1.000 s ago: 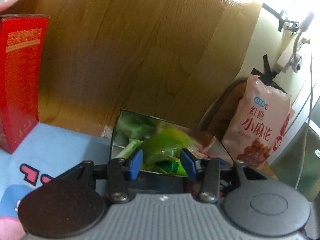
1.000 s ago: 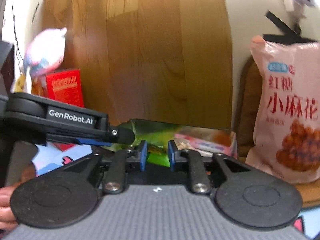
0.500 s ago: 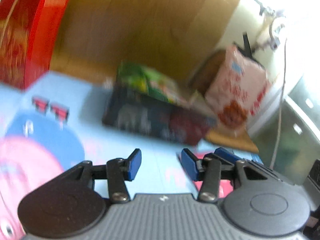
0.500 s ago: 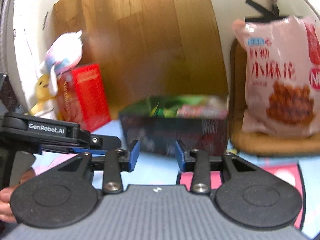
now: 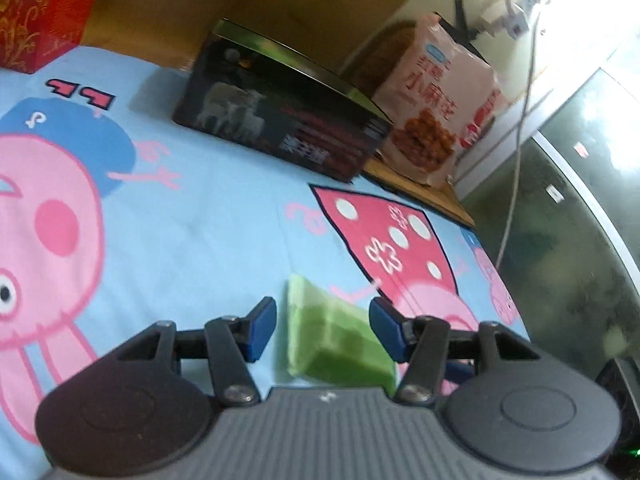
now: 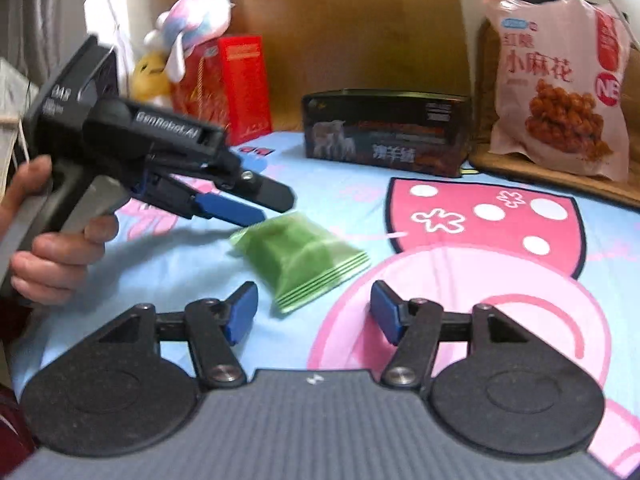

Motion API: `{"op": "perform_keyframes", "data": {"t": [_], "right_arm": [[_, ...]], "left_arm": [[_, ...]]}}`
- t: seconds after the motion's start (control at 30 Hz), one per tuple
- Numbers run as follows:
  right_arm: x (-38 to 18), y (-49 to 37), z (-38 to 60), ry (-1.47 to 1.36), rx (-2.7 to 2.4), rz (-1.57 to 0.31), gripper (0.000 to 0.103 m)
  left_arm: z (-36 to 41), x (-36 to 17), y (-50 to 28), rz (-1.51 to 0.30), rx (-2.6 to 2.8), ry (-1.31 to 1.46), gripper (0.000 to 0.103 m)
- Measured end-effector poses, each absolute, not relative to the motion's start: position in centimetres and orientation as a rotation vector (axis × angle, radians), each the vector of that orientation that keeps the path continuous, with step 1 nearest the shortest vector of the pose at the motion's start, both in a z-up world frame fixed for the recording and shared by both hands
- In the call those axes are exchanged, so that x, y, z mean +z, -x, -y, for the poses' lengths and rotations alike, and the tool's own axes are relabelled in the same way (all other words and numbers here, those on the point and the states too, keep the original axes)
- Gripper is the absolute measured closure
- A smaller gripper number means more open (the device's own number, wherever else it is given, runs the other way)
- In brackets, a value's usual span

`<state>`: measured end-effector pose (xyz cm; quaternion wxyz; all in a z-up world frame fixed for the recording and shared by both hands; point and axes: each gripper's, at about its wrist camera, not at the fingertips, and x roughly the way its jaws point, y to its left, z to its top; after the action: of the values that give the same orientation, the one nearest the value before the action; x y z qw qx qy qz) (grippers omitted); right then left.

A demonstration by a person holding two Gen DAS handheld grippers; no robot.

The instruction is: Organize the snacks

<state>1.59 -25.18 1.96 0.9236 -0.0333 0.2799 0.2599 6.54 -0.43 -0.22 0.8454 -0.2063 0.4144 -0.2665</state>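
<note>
A green snack packet [image 5: 334, 336] lies flat on the blue cartoon cloth [image 5: 192, 216]. It lies between the open jaws of my left gripper [image 5: 323, 334], which hovers just over it, untouched as far as I can see. It also shows in the right wrist view [image 6: 300, 258]. My right gripper [image 6: 314, 314] is open and empty, just short of the packet's near end. The left gripper [image 6: 236, 210] shows there, held by a hand. A dark open-topped box [image 6: 386, 132] stands at the back of the cloth.
A pink snack bag [image 6: 560, 84] leans on a brown cushion at the back right. A red carton [image 6: 236, 88] and plush toys [image 6: 188, 36] stand at the back left. A wooden panel [image 6: 352, 32] backs the scene. A dark cabinet [image 5: 560, 240] is to the right.
Both grippers pulled back from the dark box and dropped towards the cloth. The right gripper's jaws opened wide. The green packet now lies between the left gripper's jaws.
</note>
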Motion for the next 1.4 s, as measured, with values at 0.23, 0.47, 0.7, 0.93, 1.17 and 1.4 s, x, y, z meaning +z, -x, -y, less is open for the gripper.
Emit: {"op": "perform_keyframes", "data": {"t": [0.23, 0.47, 0.7, 0.93, 1.17, 1.4], "right_arm": [[1.9, -3.6, 22.1, 0.173, 0.535, -0.558, 0.062], [2.4, -7.6, 20.6, 0.206, 0.533, -0.516, 0.072], [2.0, -10.6, 21.5, 0.065, 0.567, -0.601, 0.056], [1.9, -10.7, 22.2, -0.007, 0.589, -0.631, 0.051], [1.9, -10.9, 22.1, 0.001, 0.590, -0.632, 0.051], [1.9, -11.1, 22.0, 0.008, 0.589, -0.632, 0.051]], "left_arm": [[1.4, 0.1, -6.2, -0.834, -0.525, 0.360, 0.053], [0.2, 0.6, -10.3, -0.779, -0.460, 0.403, 0.059], [-0.3, -1.2, -11.5, -0.750, -0.451, 0.401, 0.059], [-0.7, -1.4, -11.5, -0.743, -0.467, 0.430, 0.058], [-0.6, -1.4, -11.4, -0.736, -0.468, 0.421, 0.056], [-0.5, -1.4, -11.4, -0.734, -0.469, 0.419, 0.056]]}}
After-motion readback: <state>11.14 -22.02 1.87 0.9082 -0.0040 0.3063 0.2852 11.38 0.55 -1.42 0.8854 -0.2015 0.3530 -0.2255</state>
